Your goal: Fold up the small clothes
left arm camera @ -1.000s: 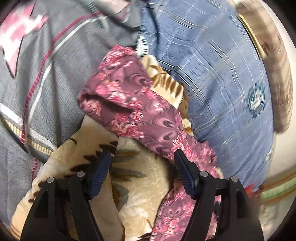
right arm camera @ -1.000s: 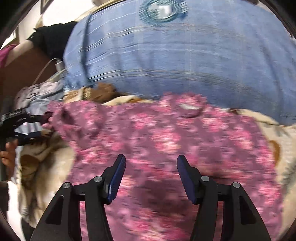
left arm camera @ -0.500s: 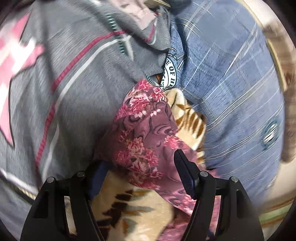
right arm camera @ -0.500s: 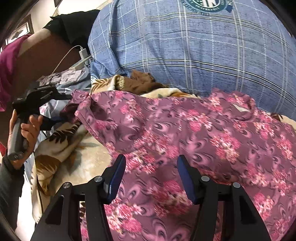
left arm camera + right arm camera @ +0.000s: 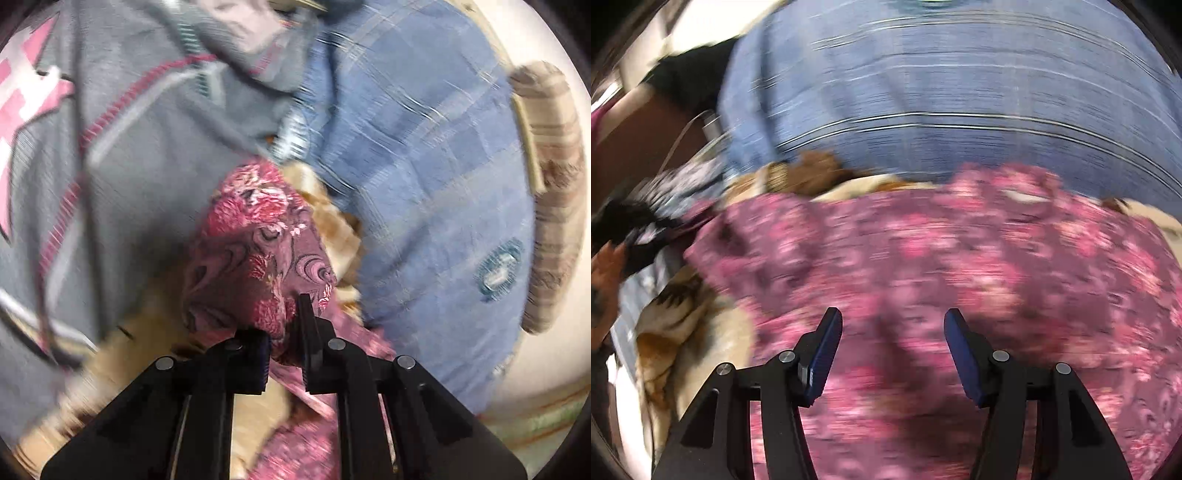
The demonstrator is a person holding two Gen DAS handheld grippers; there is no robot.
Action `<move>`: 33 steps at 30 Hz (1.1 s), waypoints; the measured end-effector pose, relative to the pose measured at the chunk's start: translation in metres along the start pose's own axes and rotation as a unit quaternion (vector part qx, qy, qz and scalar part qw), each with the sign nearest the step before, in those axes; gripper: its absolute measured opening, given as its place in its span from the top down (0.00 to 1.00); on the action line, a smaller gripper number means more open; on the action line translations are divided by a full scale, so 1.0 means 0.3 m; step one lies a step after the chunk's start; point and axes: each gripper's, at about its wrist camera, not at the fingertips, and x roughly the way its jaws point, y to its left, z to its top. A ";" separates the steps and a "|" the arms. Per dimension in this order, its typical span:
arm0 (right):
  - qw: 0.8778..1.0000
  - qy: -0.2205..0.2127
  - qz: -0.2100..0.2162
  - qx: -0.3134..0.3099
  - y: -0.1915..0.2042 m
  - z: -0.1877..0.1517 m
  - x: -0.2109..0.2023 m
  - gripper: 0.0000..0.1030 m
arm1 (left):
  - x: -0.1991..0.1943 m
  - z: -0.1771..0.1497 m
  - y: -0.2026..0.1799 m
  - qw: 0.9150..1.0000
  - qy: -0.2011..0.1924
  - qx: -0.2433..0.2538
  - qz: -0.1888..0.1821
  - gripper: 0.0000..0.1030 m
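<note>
A maroon floral garment lies on a cream blanket with brown leaves. In the left wrist view my left gripper is shut on a bunched corner of the garment. In the right wrist view the garment spreads wide below my right gripper, which is open and empty just above the cloth. The left gripper and the hand that holds it show at the left edge of the right wrist view. Both views are blurred.
A large blue plaid pillow lies beyond the garment, also in the right wrist view. A grey cloth with red and white stripes lies to the left. A brown striped cushion is at the far right.
My left gripper has closed on the garment's corner; it was open around it before. The right gripper stays open and has moved over the garment.
</note>
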 end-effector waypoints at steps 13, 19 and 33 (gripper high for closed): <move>0.997 -0.007 -0.060 0.053 -0.317 -0.068 -0.138 0.42 | 0.231 -0.328 -0.463 0.989 0.093 0.091 -0.067 0.90; 0.994 -0.007 -0.070 0.080 -0.458 -0.111 -0.186 0.42 | 0.442 -0.562 -0.579 0.979 0.152 0.114 -0.075 0.90; 0.991 -0.007 -0.025 0.128 -0.519 -0.131 -0.222 0.40 | 0.441 -0.746 -0.451 0.958 0.191 0.191 -0.097 0.39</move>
